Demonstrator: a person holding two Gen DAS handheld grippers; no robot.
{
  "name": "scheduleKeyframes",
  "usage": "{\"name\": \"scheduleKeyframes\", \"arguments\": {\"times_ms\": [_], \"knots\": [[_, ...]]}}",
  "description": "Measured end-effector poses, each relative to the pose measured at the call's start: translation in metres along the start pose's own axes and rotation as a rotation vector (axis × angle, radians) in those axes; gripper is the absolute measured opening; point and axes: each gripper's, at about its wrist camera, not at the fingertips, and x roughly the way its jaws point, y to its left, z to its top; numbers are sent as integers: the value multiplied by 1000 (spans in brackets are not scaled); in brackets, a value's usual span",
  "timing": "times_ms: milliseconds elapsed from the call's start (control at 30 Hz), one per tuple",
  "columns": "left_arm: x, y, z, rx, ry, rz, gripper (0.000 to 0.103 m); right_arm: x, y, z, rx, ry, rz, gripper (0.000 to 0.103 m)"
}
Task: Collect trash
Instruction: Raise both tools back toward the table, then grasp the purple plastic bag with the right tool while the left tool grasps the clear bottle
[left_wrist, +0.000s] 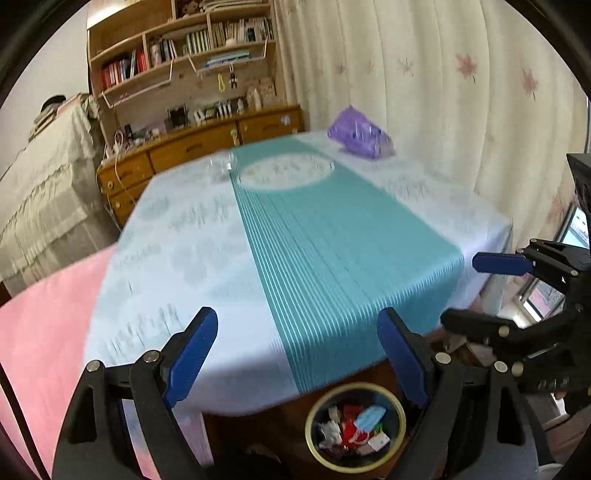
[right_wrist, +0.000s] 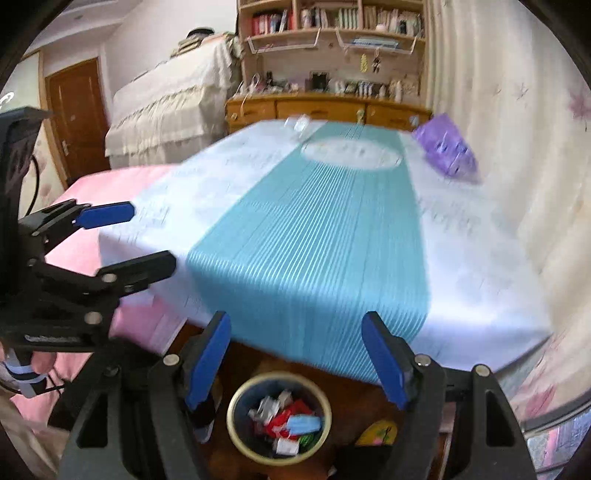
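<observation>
A round waste bin (left_wrist: 355, 426) with a yellow rim stands on the floor below the table's near edge, holding wrappers, red scraps and a blue face mask; it also shows in the right wrist view (right_wrist: 277, 417). My left gripper (left_wrist: 297, 354) is open and empty above the bin and the table edge. My right gripper (right_wrist: 295, 354) is open and empty, also above the bin. Each gripper shows in the other's view: the right gripper (left_wrist: 484, 291) at the right edge, the left gripper (right_wrist: 136, 236) at the left. A clear crumpled piece (right_wrist: 300, 123) lies at the table's far end.
The table (left_wrist: 184, 236) has a pale cloth with a teal striped runner. A purple tissue pack (left_wrist: 360, 137) lies at its far right. A pink bed (left_wrist: 40, 317) is at the left, curtains (left_wrist: 443, 92) at the right, a wooden dresser and bookshelf (left_wrist: 192, 147) behind.
</observation>
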Motion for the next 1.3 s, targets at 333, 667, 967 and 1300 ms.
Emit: {"name": "scheduleKeyframes", "arguments": {"times_ms": [333, 667, 967, 1300], "knots": [[61, 66, 101, -54, 120, 14, 87, 12, -64, 88, 41, -61, -90, 74], [168, 111, 188, -108, 270, 23, 87, 81, -179, 190, 195, 4, -140, 74], [260, 151, 253, -257, 340, -55, 87, 163, -300, 236, 346, 57, -229, 76], [329, 205, 268, -398, 374, -40, 93, 250, -324, 226, 405, 186, -122, 77]]}}
